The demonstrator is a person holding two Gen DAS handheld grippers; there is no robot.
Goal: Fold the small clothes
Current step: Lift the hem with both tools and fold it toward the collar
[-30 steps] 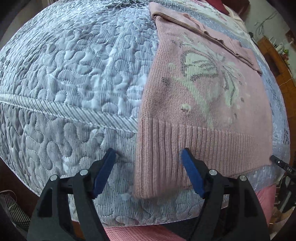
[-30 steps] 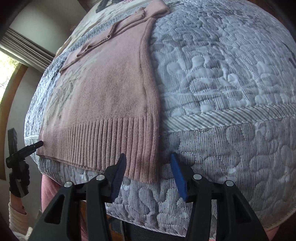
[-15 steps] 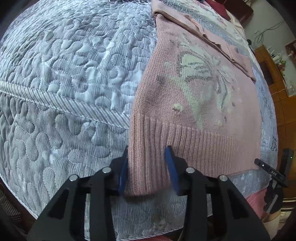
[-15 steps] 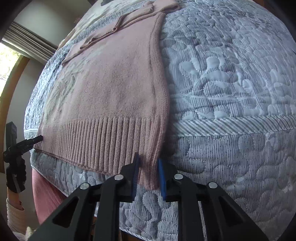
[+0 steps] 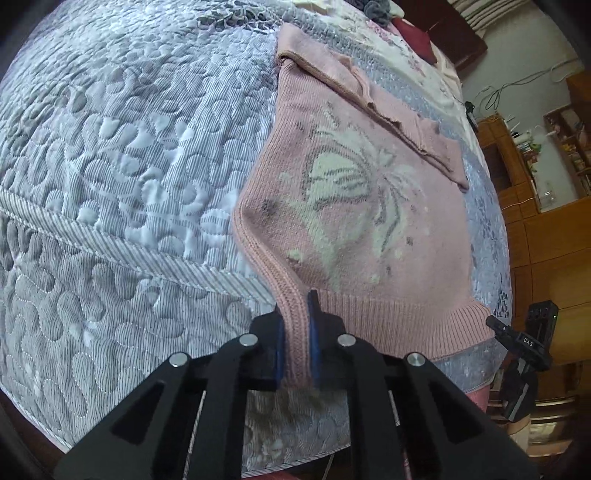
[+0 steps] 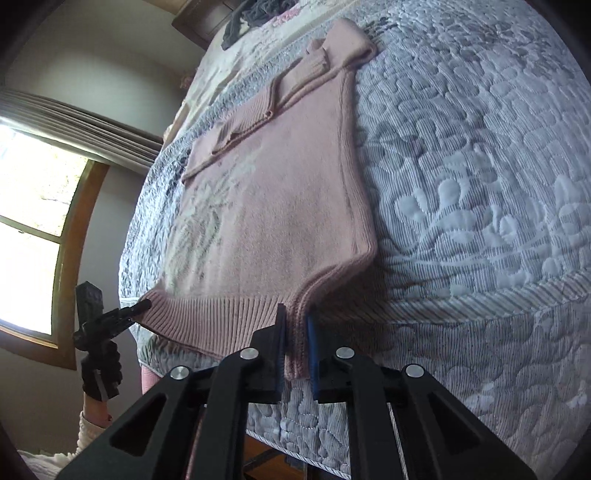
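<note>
Sweater hem corners sit clamped in left claw and right claw; thin bites, seemingly, so knit may slip on lifting.

Quilted grey bedspread; wooden cabinets; arched window with pleated curtain; dark garments at bed head.

A pink knitted sweater lies flat on a grey quilted bedspread. The right gripper pinches the near right corner of its ribbed hem between blue-padded fingers. At far left, the left gripper grips the opposite hem corner, beside a bright window.
</note>
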